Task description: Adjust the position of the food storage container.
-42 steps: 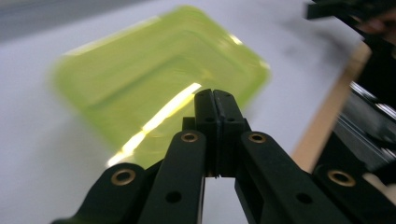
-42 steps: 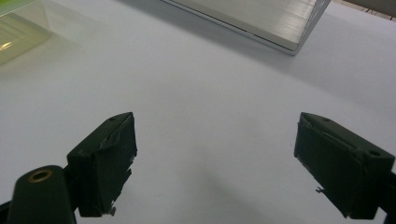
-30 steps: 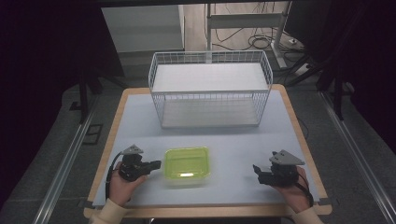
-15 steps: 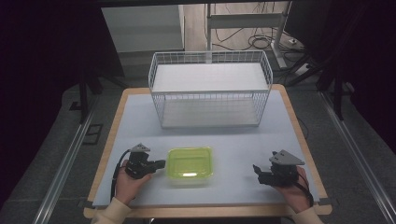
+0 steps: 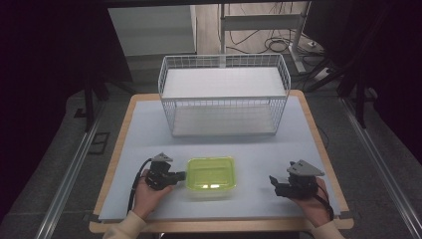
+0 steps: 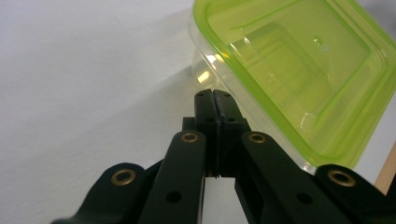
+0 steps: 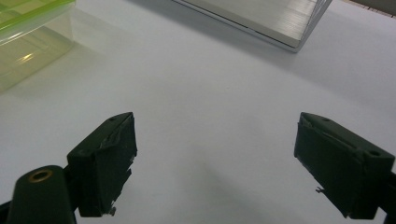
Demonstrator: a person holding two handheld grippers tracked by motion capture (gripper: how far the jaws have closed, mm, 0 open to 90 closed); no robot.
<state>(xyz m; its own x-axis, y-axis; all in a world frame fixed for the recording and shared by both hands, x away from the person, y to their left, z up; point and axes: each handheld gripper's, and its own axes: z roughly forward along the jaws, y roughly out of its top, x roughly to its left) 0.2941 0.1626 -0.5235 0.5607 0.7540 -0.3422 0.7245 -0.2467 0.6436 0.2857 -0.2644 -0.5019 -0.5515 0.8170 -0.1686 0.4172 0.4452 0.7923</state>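
A clear plastic box with a lime-green lid (image 5: 211,174) lies flat on the pale table near its front edge. My left gripper (image 5: 179,175) is right at the box's left side, its tips at the wall just under the lid rim. In the left gripper view its jaws (image 6: 214,95) are pressed together with nothing between them, beside the green-lidded box (image 6: 299,70). My right gripper (image 5: 273,180) rests on the table well to the right of the box. Its jaws (image 7: 215,154) stand wide apart and empty, and the box's corner (image 7: 28,32) lies far off.
A white wire basket (image 5: 224,94) stands at the back of the table, its open top facing up; its corner (image 7: 280,23) is ahead of the right gripper. The table's wooden edge (image 5: 219,226) runs along the front. Dark floor and rails surround the table.
My left gripper has slid rightward along the table up to the box's left side. The right gripper and the box have stayed where they were.
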